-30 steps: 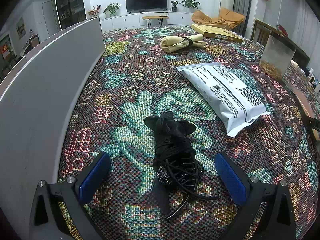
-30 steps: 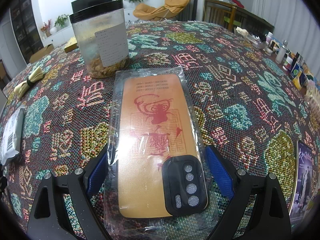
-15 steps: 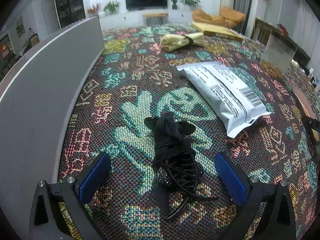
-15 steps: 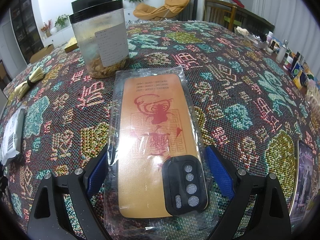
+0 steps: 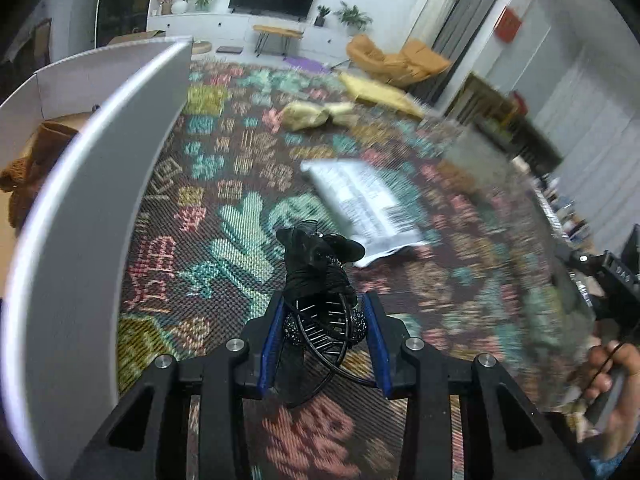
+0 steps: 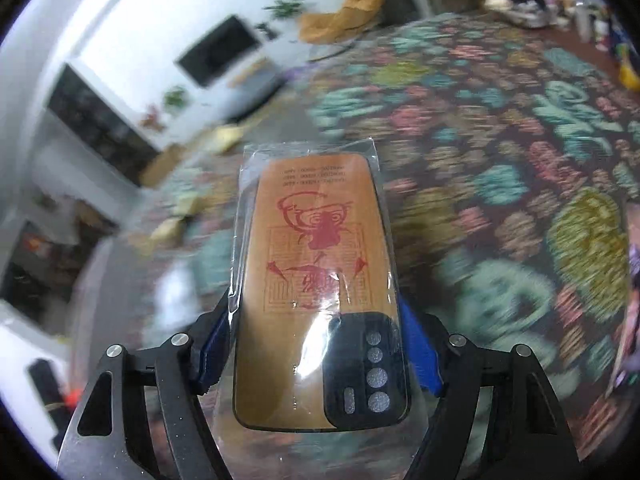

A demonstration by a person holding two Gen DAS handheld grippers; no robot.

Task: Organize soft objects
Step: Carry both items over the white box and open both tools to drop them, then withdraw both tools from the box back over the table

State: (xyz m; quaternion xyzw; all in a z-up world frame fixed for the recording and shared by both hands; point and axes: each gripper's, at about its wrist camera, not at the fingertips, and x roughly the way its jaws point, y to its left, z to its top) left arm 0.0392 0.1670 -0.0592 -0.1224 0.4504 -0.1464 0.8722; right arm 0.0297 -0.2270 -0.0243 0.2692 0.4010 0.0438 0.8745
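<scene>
My left gripper (image 5: 323, 328) is shut on a black hair clip with a bow (image 5: 320, 280) and holds it above the patterned tablecloth (image 5: 224, 216). My right gripper (image 6: 316, 344) is shut on an orange phone case in a clear plastic sleeve (image 6: 316, 280), lifted off the table. A white storage box (image 5: 92, 200) stands at the left, with a brown plush item (image 5: 24, 168) inside it.
A white mailer bag (image 5: 360, 204), a rolled yellow cloth (image 5: 316, 114) and a flat yellow box (image 5: 380, 92) lie on the table. The hand holding the right gripper (image 5: 612, 360) shows at the right edge. Bottles line the far right table edge (image 6: 580, 12).
Both grippers have closed on their objects and lifted them. The left one has swung toward the white box; the right view has tilted and blurred with motion.
</scene>
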